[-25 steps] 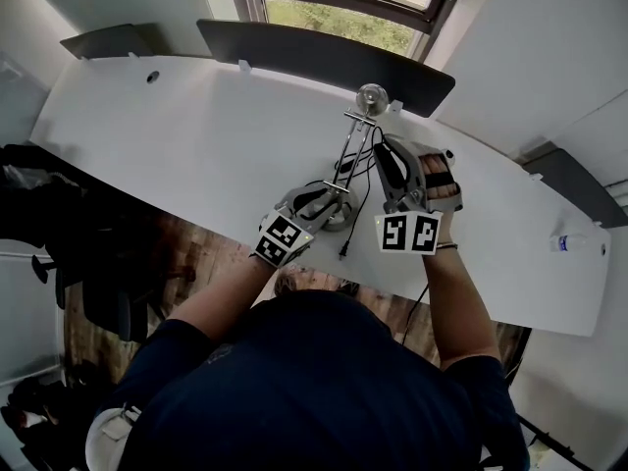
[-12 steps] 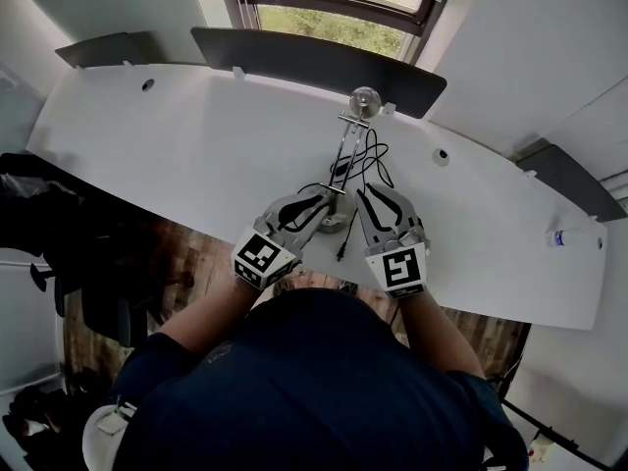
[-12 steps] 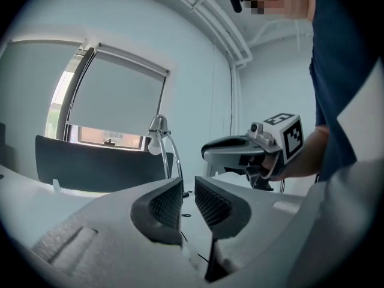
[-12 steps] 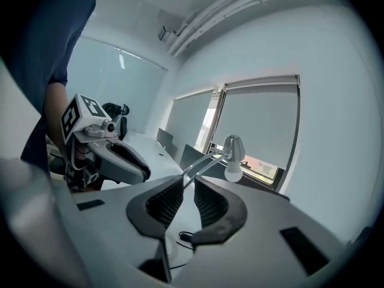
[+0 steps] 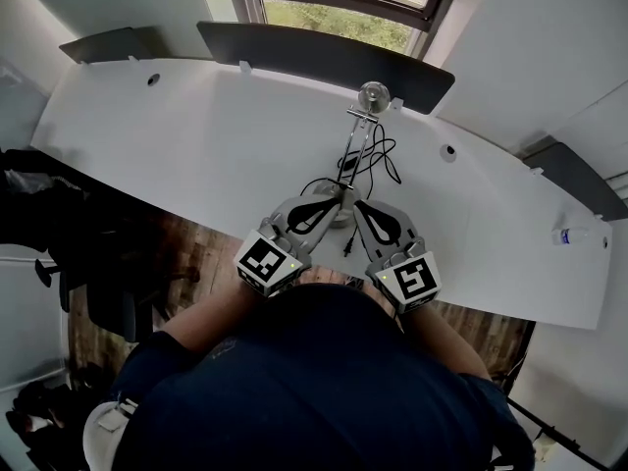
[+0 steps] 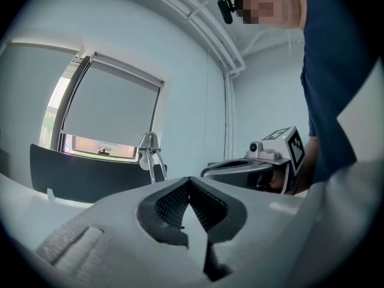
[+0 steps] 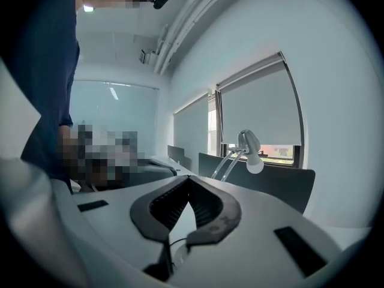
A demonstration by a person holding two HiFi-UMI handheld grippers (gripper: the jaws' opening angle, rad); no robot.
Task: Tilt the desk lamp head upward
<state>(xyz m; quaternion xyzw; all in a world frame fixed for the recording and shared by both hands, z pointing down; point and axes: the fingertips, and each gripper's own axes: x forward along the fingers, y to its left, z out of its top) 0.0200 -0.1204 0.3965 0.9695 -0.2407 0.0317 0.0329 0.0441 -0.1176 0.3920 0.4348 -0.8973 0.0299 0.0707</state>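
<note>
Desk lamp (image 5: 353, 148) stands on the white worktop (image 5: 196, 135), its base toward the front edge and its head (image 5: 373, 96) near the dark back panel (image 5: 294, 52). At left, we hold the left gripper (image 5: 330, 198) near the base, its fingers just drawn together on nothing. At right, our right gripper (image 5: 359, 205) flanks the base, fingers likewise just closed and empty.
</note>
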